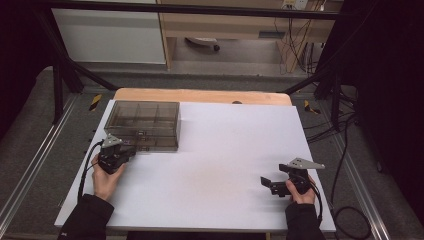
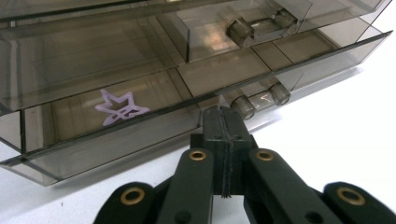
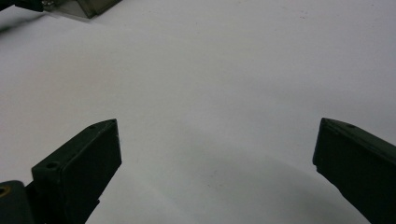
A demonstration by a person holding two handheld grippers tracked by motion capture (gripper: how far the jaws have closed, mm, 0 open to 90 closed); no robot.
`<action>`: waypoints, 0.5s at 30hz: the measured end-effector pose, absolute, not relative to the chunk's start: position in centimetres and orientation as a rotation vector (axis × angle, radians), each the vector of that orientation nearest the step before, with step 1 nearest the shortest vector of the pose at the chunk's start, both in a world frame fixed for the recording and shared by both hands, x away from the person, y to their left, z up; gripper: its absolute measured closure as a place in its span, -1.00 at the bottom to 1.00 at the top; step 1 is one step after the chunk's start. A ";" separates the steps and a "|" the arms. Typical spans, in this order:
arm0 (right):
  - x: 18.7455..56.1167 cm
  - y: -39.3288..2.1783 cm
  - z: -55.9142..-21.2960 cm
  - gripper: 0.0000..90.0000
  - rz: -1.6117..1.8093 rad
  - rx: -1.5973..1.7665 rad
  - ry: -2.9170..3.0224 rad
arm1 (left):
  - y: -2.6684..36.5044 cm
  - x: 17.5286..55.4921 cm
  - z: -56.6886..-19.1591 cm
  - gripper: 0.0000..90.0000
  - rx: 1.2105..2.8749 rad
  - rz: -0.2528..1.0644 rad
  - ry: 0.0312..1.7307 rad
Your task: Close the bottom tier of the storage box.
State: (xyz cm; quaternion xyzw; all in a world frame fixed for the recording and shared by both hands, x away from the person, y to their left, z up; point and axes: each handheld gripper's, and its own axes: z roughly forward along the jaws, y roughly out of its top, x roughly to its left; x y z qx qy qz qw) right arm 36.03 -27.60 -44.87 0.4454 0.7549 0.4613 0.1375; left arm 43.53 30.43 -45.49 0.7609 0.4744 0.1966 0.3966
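A smoky clear plastic drawer box (image 1: 145, 122) stands at the table's back left. In the left gripper view its lower drawer (image 2: 140, 130) sticks out a little and holds a pale purple star-shaped piece (image 2: 120, 108). My left gripper (image 1: 131, 151) is shut, jaws pressed flat together with nothing between them. Its tip (image 2: 223, 114) sits right at the lower drawer's front, just left of the clear bar handle (image 2: 261, 99). My right gripper (image 1: 269, 185) rests at the front right, far from the box. Its jaws (image 3: 218, 123) stand wide open above the bare white surface.
A white board (image 1: 215, 165) covers the wooden table (image 1: 200, 95). The upper drawer has its own clear handle (image 2: 261, 25). Black frame bars and cables run along the floor on both sides. A corner of the box (image 3: 88, 7) is at the top left of the right gripper view.
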 end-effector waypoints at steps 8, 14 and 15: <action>36.0 -27.6 -44.9 -0.96 1.335 1.289 2.185 | 30.4 43.7 -45.5 1.00 1.928 0.497 1.203; 36.0 -27.6 -44.9 -0.96 1.335 1.291 2.181 | 30.4 43.9 -45.5 1.00 1.927 0.499 1.207; 36.0 -27.6 -44.9 -0.96 1.335 1.290 2.183 | 30.5 43.9 -45.5 1.00 1.926 0.499 1.207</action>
